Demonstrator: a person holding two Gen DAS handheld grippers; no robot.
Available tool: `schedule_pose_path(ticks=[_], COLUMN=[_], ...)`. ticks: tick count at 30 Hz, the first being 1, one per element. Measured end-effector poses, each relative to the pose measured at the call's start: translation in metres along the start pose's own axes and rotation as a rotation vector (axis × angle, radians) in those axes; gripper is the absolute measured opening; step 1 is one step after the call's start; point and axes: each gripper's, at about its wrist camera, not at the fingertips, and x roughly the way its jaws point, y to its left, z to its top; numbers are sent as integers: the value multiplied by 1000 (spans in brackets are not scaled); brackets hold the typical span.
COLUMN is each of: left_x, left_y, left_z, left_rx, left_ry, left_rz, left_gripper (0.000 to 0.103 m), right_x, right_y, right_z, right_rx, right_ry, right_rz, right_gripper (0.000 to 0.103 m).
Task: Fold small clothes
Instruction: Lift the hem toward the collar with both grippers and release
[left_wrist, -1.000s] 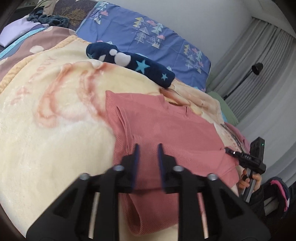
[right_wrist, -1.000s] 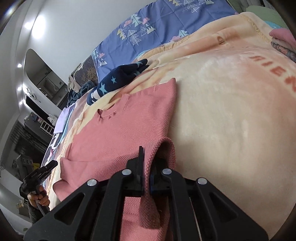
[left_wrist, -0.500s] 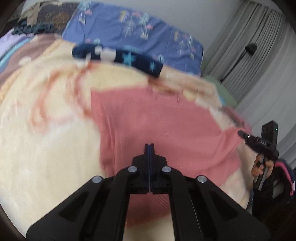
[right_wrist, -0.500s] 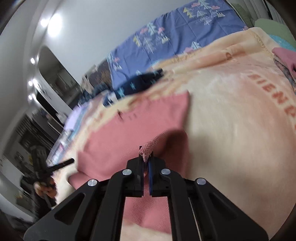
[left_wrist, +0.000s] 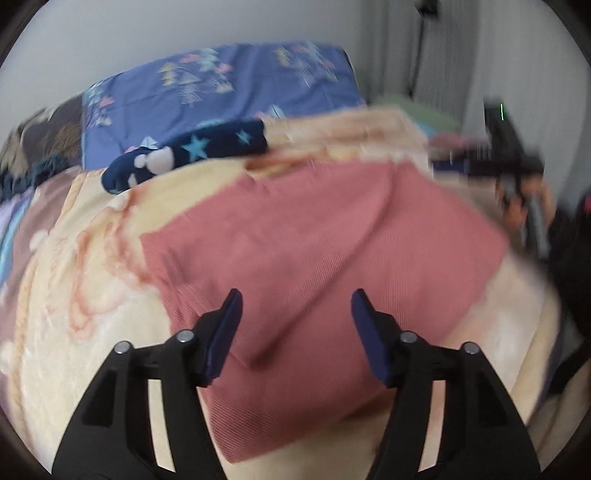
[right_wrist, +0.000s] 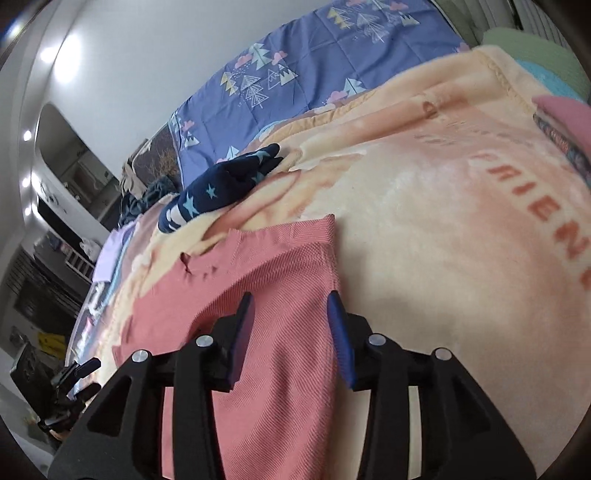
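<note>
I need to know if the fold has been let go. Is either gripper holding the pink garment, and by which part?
Neither. The left gripper and right gripper have just opened; nothing sits between their pads, and the pink garment lies free on the blanket.

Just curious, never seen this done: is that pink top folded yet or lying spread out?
Partly folded. The pink top lies flat on the cream blanket, its right side doubled inward along a straight edge.

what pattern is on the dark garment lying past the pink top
Navy garment with light blue stars and white blobs; clearest in the left wrist view.

A bedroom: blanket-covered bed, patterned quilt, curtains
</note>
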Motion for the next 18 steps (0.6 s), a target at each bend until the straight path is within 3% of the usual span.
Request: schedule_pose_path(ticks=[2, 4, 7, 9, 11, 13, 15, 18], left_x=[17, 36, 54, 53, 46, 32, 21, 13], left_y=[-14, -11, 2, 17, 46, 77, 96, 98], left_z=[-5, -3, 7, 24, 47, 62, 64, 50], left_rx=[102, 129, 162, 154, 64, -68, -169, -184], left_ry=[47, 87, 103, 65, 10, -50, -81, -74], left_rz=[96, 179, 274, 356, 482, 444, 313, 124], left_gripper=[68, 68, 69, 69, 69, 68, 68, 69], right_x=[-2, 1, 8, 13, 18, 21, 20, 19], right_y=[10, 17, 14, 8, 2, -2, -4, -7], right_z=[-2, -4, -5, -5, -6, -6, -6, -5], right_rx=[-92, -153, -142, -108, -72, -46, -50, -58], right_ry=[0, 12, 30, 34, 41, 45, 46, 49], right_rz=[-43, -82, -82, -85, -83, -77, -77, -86], right_gripper=[51, 54, 55, 55, 55, 55, 55, 55])
